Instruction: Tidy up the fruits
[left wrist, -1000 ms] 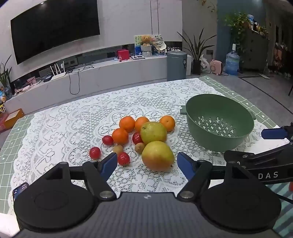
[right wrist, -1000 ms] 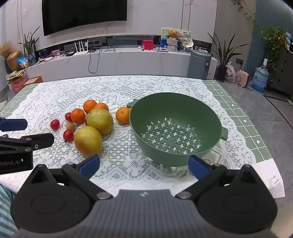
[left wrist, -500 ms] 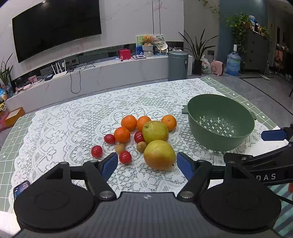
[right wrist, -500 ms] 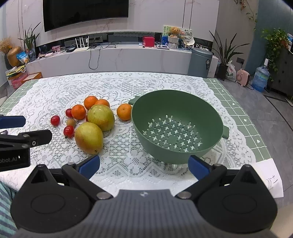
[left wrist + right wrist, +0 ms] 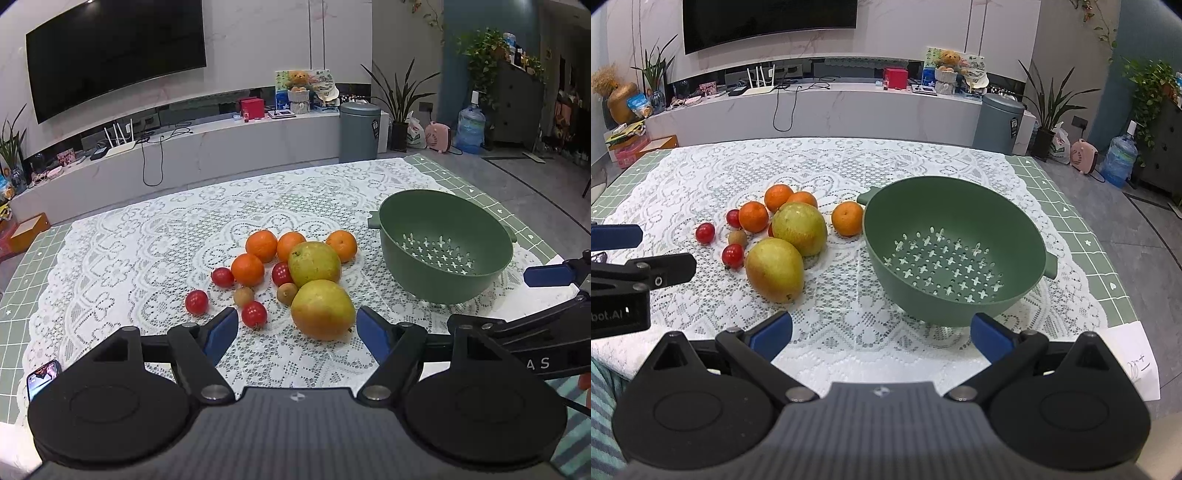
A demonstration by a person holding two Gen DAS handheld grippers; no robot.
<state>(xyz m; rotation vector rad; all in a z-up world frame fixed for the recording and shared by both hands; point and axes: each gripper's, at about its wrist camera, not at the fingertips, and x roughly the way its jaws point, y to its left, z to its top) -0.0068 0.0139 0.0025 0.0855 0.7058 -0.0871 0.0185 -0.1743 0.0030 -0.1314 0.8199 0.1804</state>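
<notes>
I worry most about the big pear (image 5: 322, 309) right in front of my left tongs (image 5: 297, 330). It is fat and round, and it looks about as wide as the gap between my blue pads (image 5: 221, 334). If I close on it off-center, I think it can slip out and roll. It also touches the other pear (image 5: 314, 263) and a small brown fruit (image 5: 287, 293), so a push could send those rolling across the lace cloth (image 5: 129, 258). The little red tomatoes (image 5: 254, 314) sit near my left pad and could get knocked away too.

The green strainer bowl (image 5: 955, 251) is empty and looks tipped a bit. If I drop a heavy pear on its rim, I think it may rock.

My left tongs are spread wide and hold nothing. They sit low over the desk, pointing at the fruit pile. My right tongs (image 5: 881, 332) are spread wide too, with nothing in them, pointing at the bowl. All the fruit lies on the desk, left of the bowl; one orange (image 5: 847, 218) sits just beside its rim.
</notes>
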